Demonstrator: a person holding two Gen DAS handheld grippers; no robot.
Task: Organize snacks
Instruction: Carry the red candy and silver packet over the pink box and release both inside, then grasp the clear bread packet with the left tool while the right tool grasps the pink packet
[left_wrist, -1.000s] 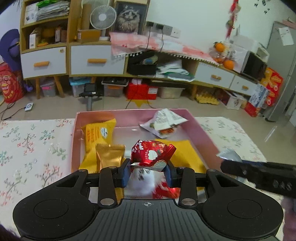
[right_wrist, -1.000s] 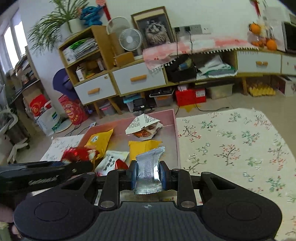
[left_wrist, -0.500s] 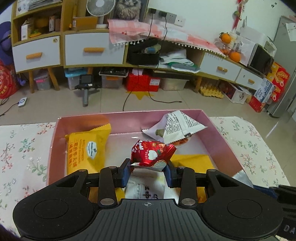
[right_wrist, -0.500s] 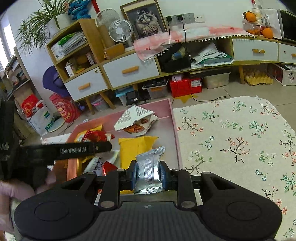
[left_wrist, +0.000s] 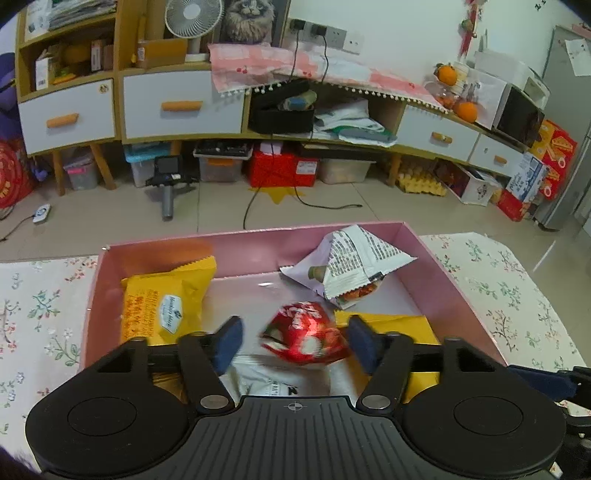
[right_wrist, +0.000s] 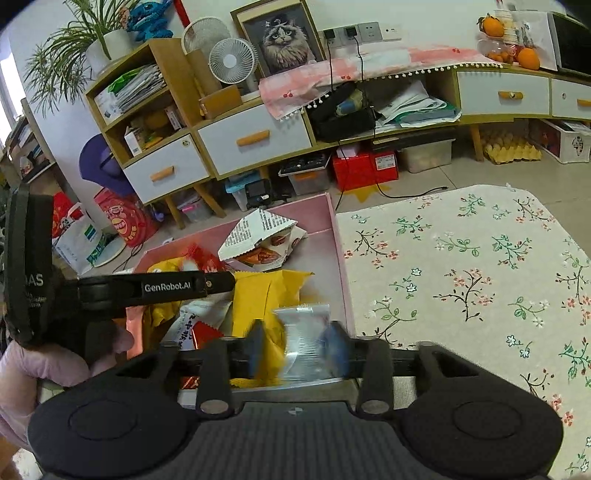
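Observation:
My left gripper (left_wrist: 295, 345) is open above the pink box (left_wrist: 458, 291). The red foil snack (left_wrist: 304, 338) is blurred between its spread fingers, touching neither. In the box lie a yellow packet (left_wrist: 166, 302), a white printed packet (left_wrist: 354, 264) and another yellow packet (left_wrist: 402, 325). My right gripper (right_wrist: 297, 349) is open over the box's right edge (right_wrist: 341, 258). The silver packet (right_wrist: 304, 341) is blurred between its fingers, loose. The left gripper's finger (right_wrist: 162, 288) crosses the right wrist view.
The box sits on a floral tablecloth (right_wrist: 461, 277) that stretches to the right. Beyond the table's far edge is floor, then a low cabinet with drawers (left_wrist: 181, 107) and storage bins under it.
Both grippers have opened. The red foil snack has been let go by the left one and the silver packet by the right one; both are dropping over the box.

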